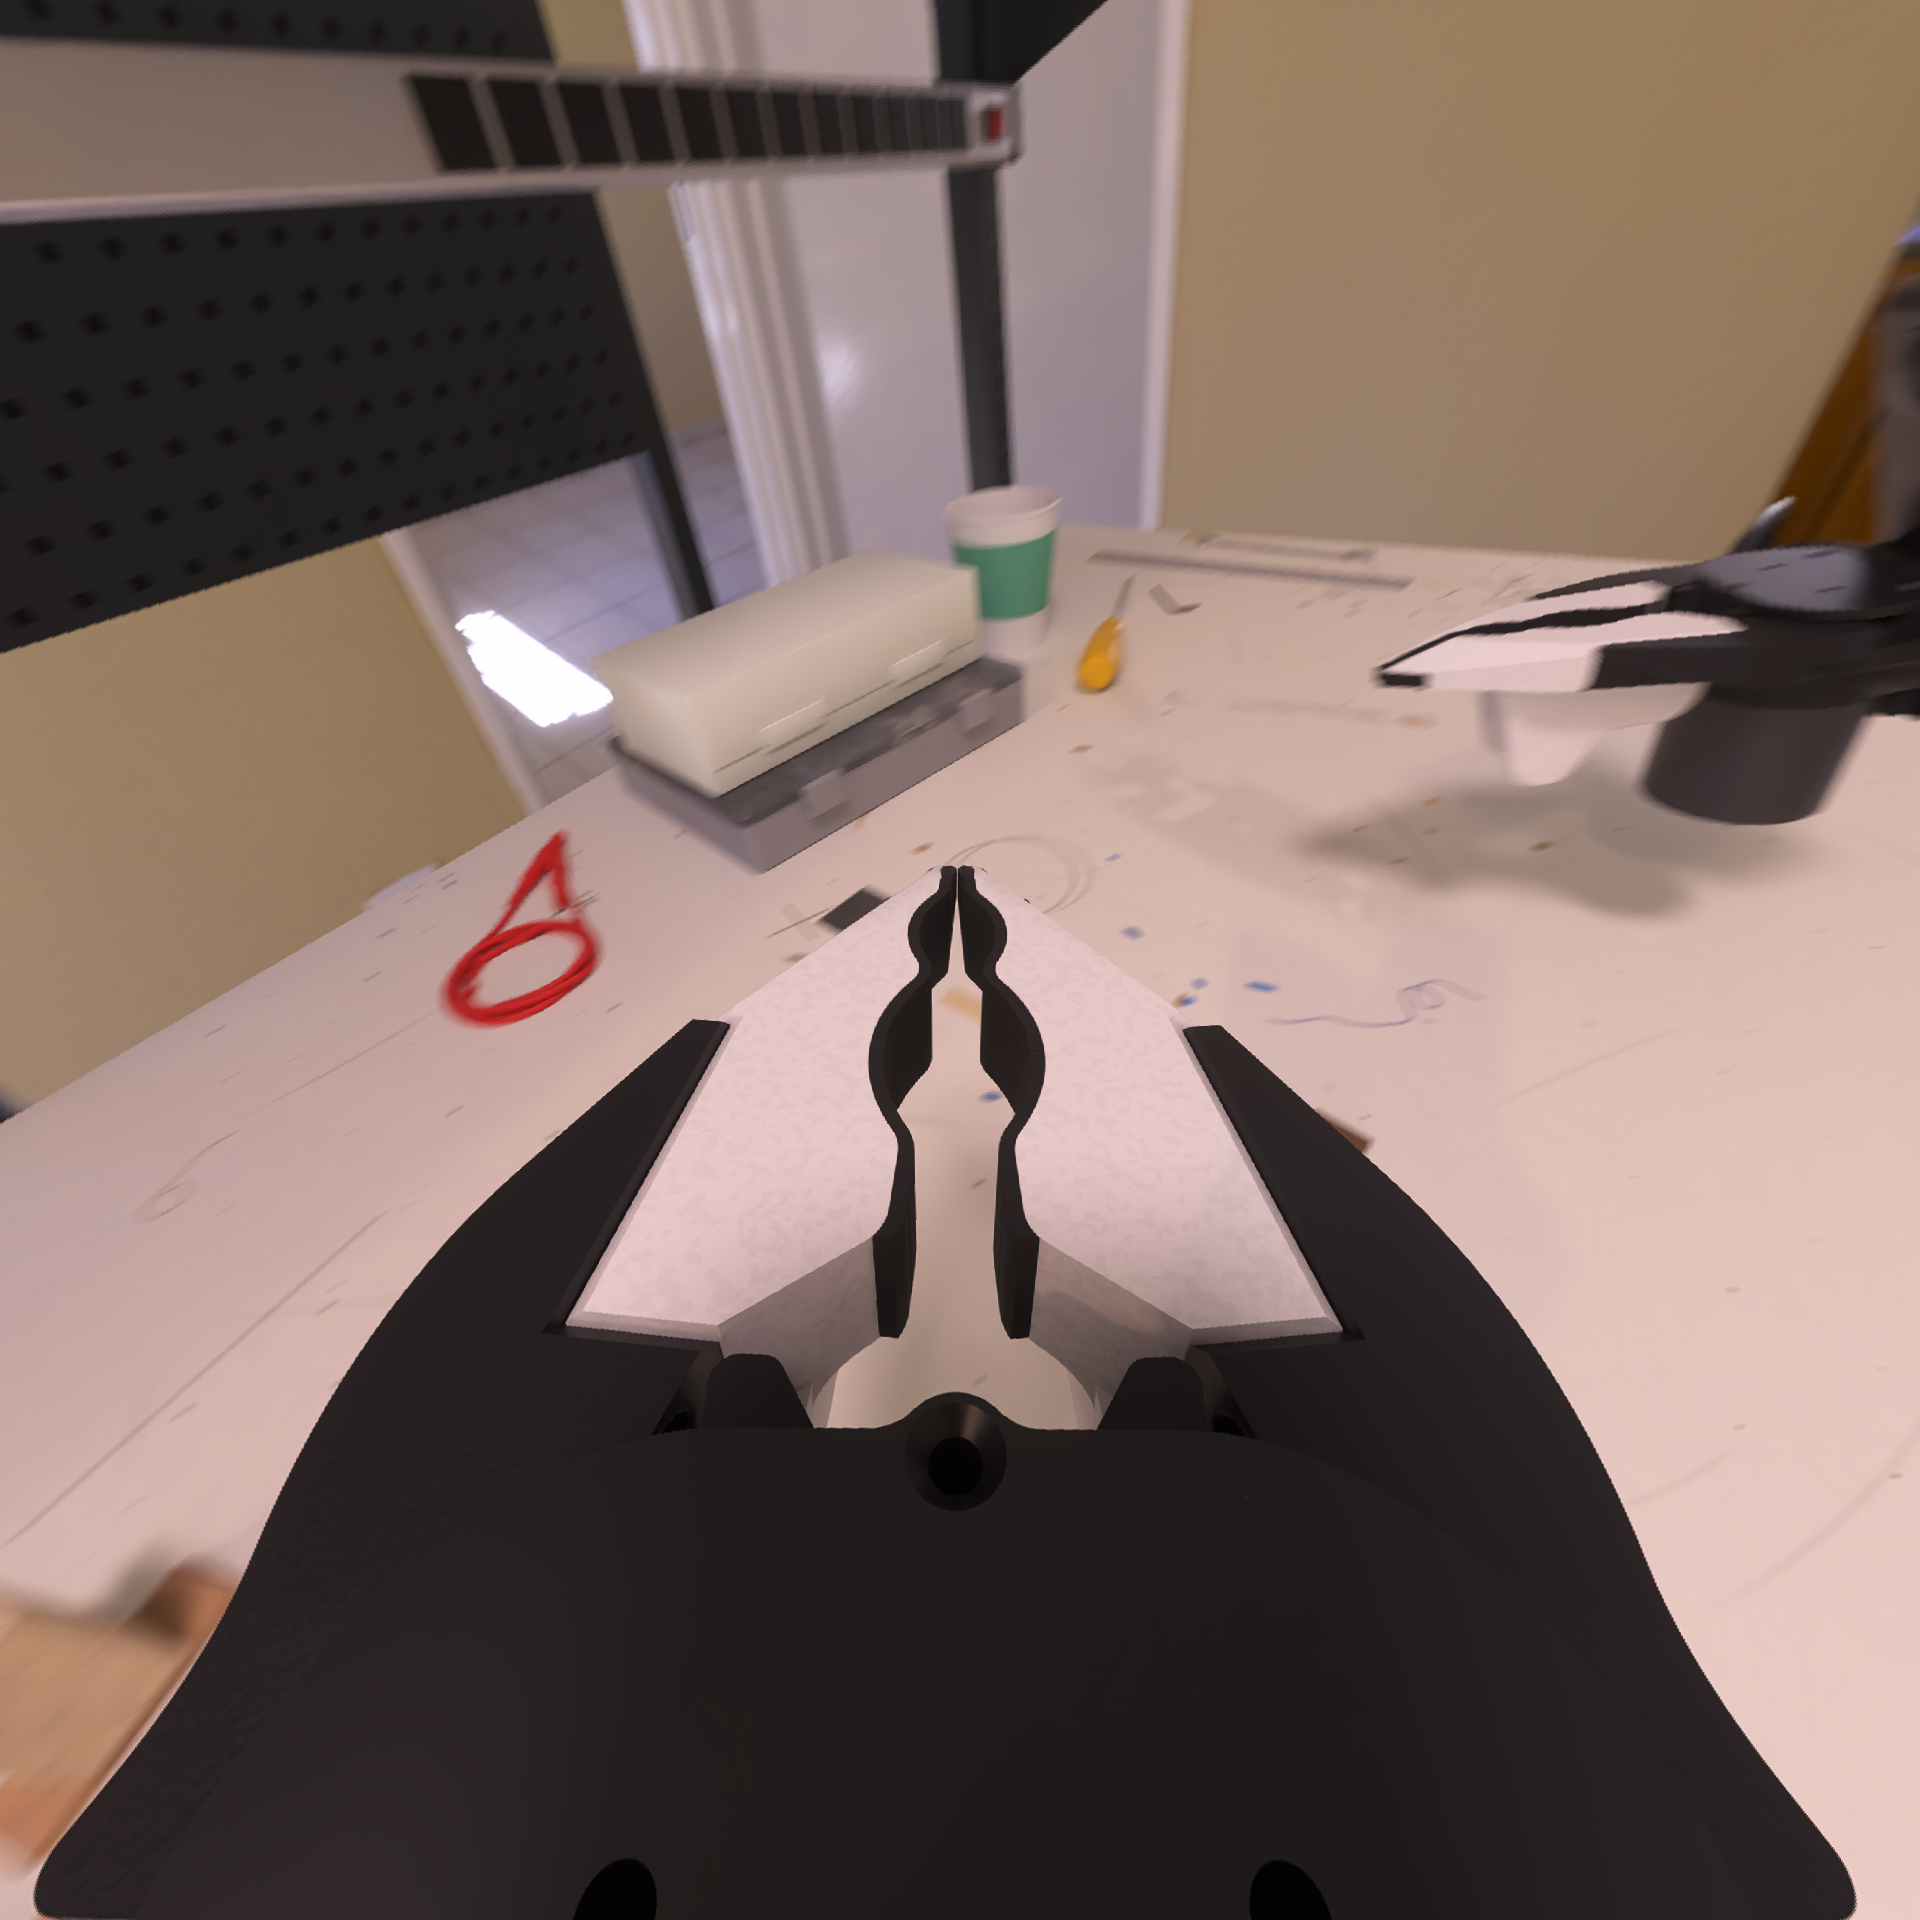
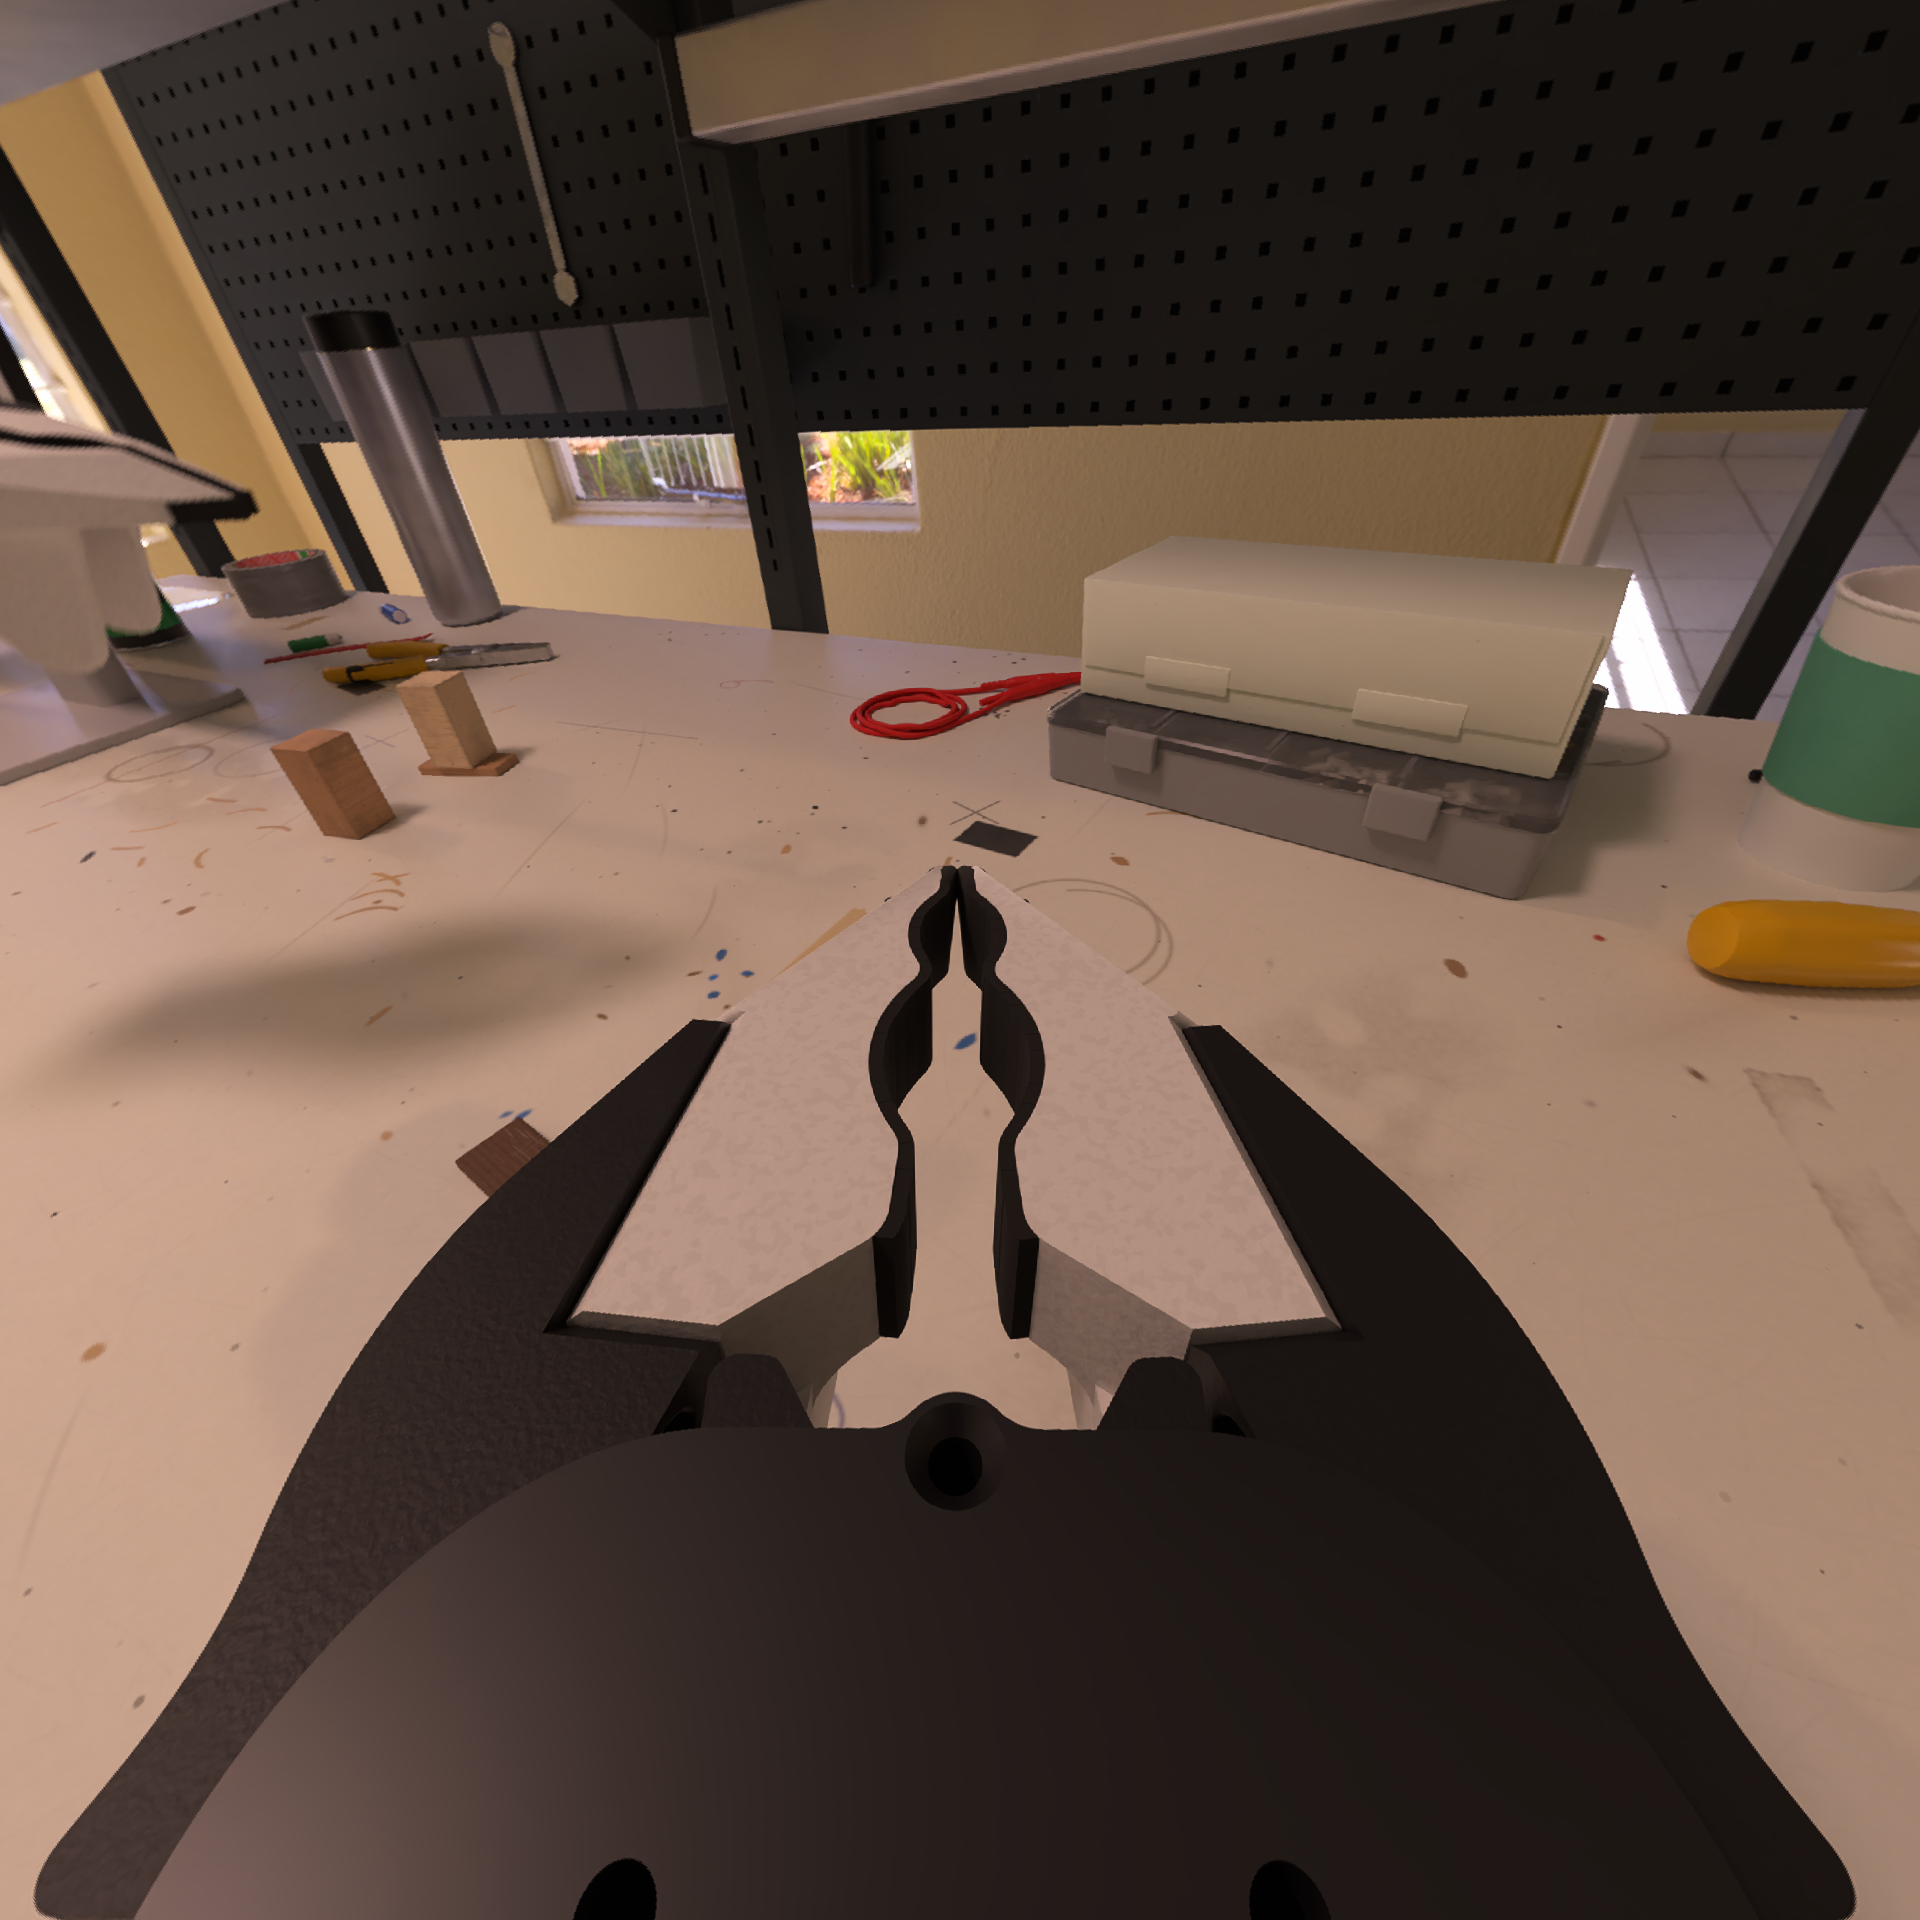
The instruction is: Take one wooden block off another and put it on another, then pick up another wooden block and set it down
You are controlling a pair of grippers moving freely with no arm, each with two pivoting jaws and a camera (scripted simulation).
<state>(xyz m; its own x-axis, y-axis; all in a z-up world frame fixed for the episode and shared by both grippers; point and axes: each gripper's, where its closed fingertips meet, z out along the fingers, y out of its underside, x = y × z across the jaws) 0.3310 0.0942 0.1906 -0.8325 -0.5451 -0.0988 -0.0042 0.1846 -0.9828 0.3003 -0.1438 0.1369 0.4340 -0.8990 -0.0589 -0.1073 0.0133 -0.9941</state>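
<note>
In the right wrist view, the right gripper (image 2: 956,871) fills the lower half of the frame; its jaws are together at the tips and hold nothing. A small dark-brown flat block (image 2: 502,1153) lies on the workbench (image 2: 1455,1299) just beside its left flank.

The task blocks stand at the middle left of this view: a pale upright block (image 2: 447,719) rests on a thin flat block (image 2: 470,767), and a darker tan block (image 2: 332,781) stands just beside them, apart.

In the left wrist view, the left gripper (image 1: 956,873) also has its jaws together and empty. It points toward the stacked storage boxes (image 1: 800,686) at frame centre. A blurred wooden shape (image 1: 83,1683) shows at lower left.

Judged step: approach, before any grasp. No block is lifted. The next move calls for one gripper to turn toward the stack, part its jaws, and straddle the pale upright block without knocking the tan block beside it.
</note>
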